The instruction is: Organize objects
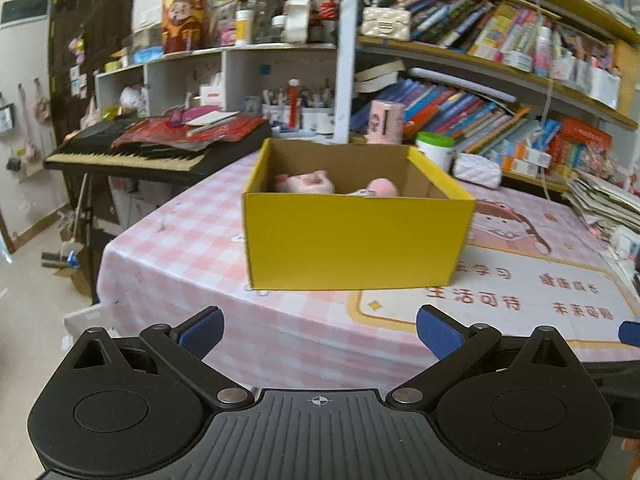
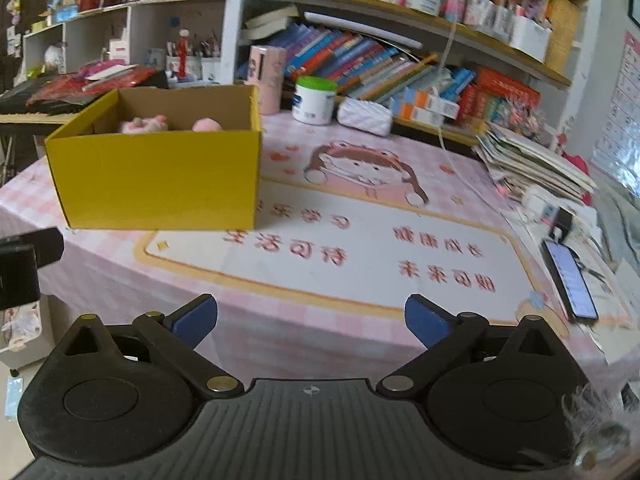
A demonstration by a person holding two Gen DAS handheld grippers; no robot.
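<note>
Cluttered bookshelves (image 1: 500,40) rise behind a table under a pink checked cloth (image 1: 192,236), and the yellow cardboard box (image 1: 352,240) serves as the landmark. From the left wrist view, the box stands open on the cloth, with pink plush toys (image 1: 306,183) lying inside it. To its left the cloth's edge drops to open floor, and an electronic keyboard (image 1: 132,156) stands beyond that corner. Near the box's front the cloth is bare up to the table's near edge, where the left gripper (image 1: 320,332) hovers with its blue pads (image 1: 202,334) spread wide and nothing between them. From the right wrist view, the box sits to the upper left, and right of it stretches a broad bare area printed with a cartoon girl (image 2: 360,172) and upside-down Chinese characters, too blurred to read surely. Behind the box stand a green-lidded white jar (image 2: 314,100) and a pink holder (image 2: 266,80). Far right of the box lie a phone (image 2: 570,280) and stacked papers (image 2: 532,164). The right gripper (image 2: 312,320) hangs over the near edge, fingers wide apart and empty.
</note>
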